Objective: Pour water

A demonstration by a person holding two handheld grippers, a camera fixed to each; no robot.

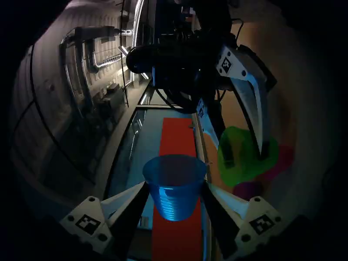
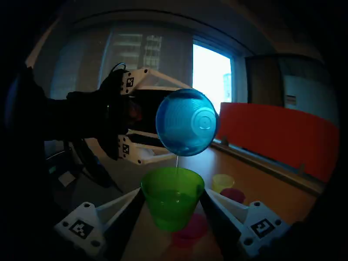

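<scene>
In the left gripper view my left gripper (image 1: 175, 187) is shut on a ribbed blue cup (image 1: 175, 193). Beyond it my right gripper (image 1: 240, 150) grips a green cup (image 1: 237, 163). In the right gripper view the green cup (image 2: 173, 198) stands upright between the fingers of my right gripper (image 2: 173, 193), with a little water in it. Just above it the blue cup (image 2: 187, 122) is tipped over, its bottom toward the camera. A thin stream of water (image 2: 177, 162) falls from its rim into the green cup. My left gripper (image 2: 167, 119), held by a dark-sleeved hand, grips the blue cup.
On the wooden table (image 2: 256, 174) stand a yellow cup (image 2: 222, 182) and a dark red cup (image 2: 232, 194); a pink cup (image 2: 191, 228) sits below the green one. An orange partition (image 2: 282, 130) runs along the table's far edge, with a bright window (image 2: 212, 74) behind.
</scene>
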